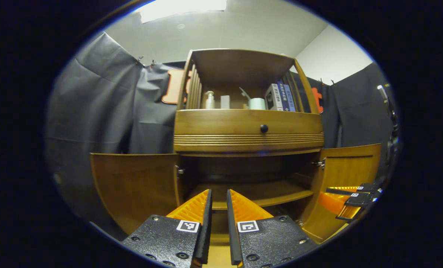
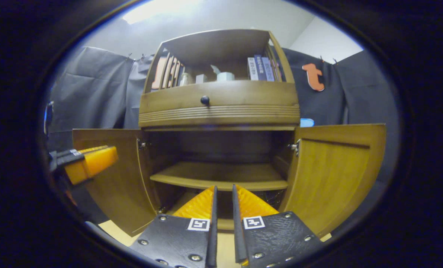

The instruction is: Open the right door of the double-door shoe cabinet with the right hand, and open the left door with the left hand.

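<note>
The wooden shoe cabinet stands straight ahead with both lower doors swung wide. In the left gripper view its left door hangs out to the left and its right door to the right. My left gripper hovers before the inner shelf, fingers nearly together with nothing between them. My right gripper shows in front of the right door. In the right gripper view the left door and right door are both open. My right gripper is shut on nothing, facing the shelf. My left gripper shows by the left door.
Above the doors is a drawer with a dark knob. An open top shelf holds books, a bottle and a roll. Black cloth walls surround the cabinet. Pale floor lies below the grippers.
</note>
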A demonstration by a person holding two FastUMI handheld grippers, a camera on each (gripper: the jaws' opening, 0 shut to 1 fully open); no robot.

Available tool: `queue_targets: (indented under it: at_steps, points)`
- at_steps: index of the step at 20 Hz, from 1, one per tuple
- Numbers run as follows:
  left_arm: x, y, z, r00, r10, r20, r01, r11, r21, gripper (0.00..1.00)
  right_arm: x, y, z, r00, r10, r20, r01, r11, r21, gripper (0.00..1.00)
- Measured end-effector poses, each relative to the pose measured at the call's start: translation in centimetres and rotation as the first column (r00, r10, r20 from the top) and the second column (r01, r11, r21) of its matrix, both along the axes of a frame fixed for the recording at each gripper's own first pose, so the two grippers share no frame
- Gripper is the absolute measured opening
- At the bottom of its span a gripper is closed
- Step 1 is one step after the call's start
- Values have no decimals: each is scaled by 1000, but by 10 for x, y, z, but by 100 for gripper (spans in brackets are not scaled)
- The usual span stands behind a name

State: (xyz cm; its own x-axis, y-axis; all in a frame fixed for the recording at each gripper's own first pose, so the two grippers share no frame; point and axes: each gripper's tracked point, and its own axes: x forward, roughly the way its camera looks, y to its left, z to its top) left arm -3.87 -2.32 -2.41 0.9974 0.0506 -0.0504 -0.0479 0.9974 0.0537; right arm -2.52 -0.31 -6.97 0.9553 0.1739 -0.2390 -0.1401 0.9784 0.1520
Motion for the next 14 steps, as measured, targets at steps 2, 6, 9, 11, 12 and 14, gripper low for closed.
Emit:
queue_targets:
  at_steps: [2,6,9,11,12,14]
  points:
    - [5,-14,-5,999,-33,-16,32,999,-12,23,-4,-11,9,999,-28,17,28,1000,-6,19]
    - [9,-28,-8,998,-60,-22,59,998,-37,23,-12,-25,12,997,-71,24,72,997,-18,19]
    - [12,-35,-12,997,-79,-25,78,996,-48,69,-17,-27,16,997,-79,23,79,997,1,45]
    - [13,-37,-14,996,-88,-31,86,994,-64,99,-24,-28,23,996,-83,33,83,997,-1,79]
    - [12,-38,-13,995,-90,-30,88,994,-67,96,-19,-29,20,995,-87,48,87,996,3,96]
    - [10,-40,-12,994,-103,-26,102,993,-61,92,-18,-29,26,993,-93,73,93,996,3,95]
